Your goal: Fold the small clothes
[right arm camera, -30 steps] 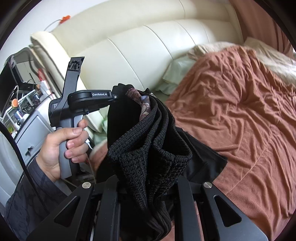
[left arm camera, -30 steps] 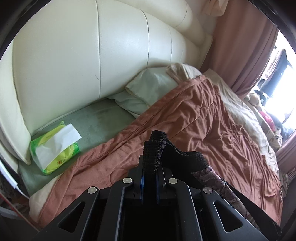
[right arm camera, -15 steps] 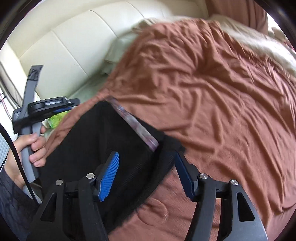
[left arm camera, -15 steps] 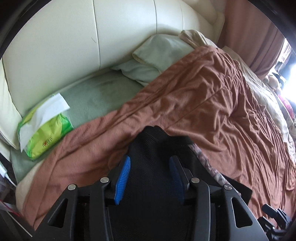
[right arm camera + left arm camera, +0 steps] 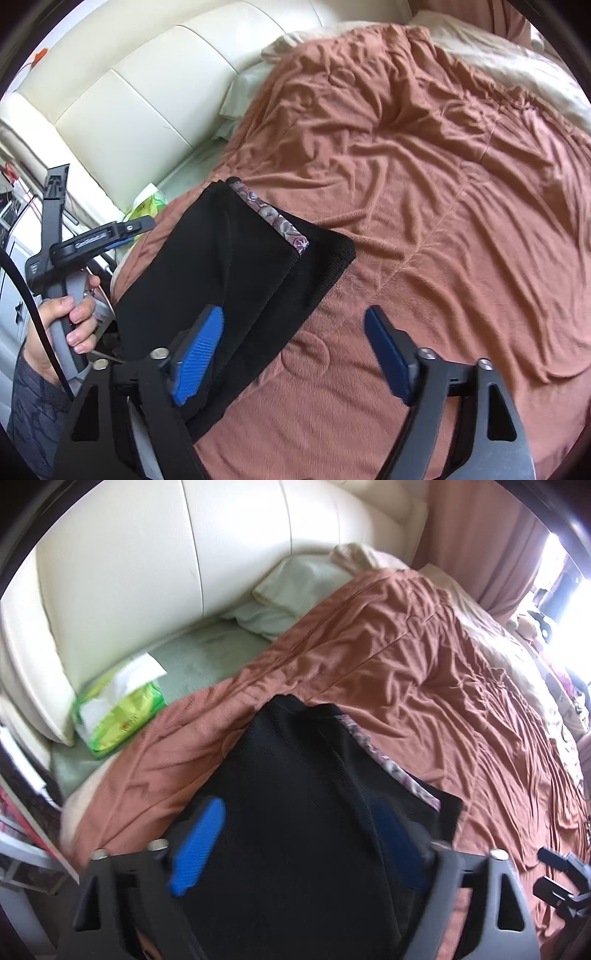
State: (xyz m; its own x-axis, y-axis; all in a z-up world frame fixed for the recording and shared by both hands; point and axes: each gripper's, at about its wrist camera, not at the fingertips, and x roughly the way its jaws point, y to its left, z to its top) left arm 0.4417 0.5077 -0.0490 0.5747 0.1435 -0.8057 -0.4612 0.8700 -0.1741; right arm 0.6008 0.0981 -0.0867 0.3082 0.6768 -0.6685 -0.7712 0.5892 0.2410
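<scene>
Folded black knit garment with patterned trim [image 5: 236, 266] is lying flat on the rust-brown blanket [image 5: 424, 184] — released. Left gripper [image 5: 299, 849] and right gripper [image 5: 295, 350] jaws are being opened above it — nothing gripped.

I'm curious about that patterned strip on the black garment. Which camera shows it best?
The right wrist view: the patterned strip lies sharp and unobstructed across the black garment. The left wrist view shows the strip too, but blurrier.

Blk tongs [image 5: 293, 352] w/ blue pads [image 5: 197, 350]
</scene>
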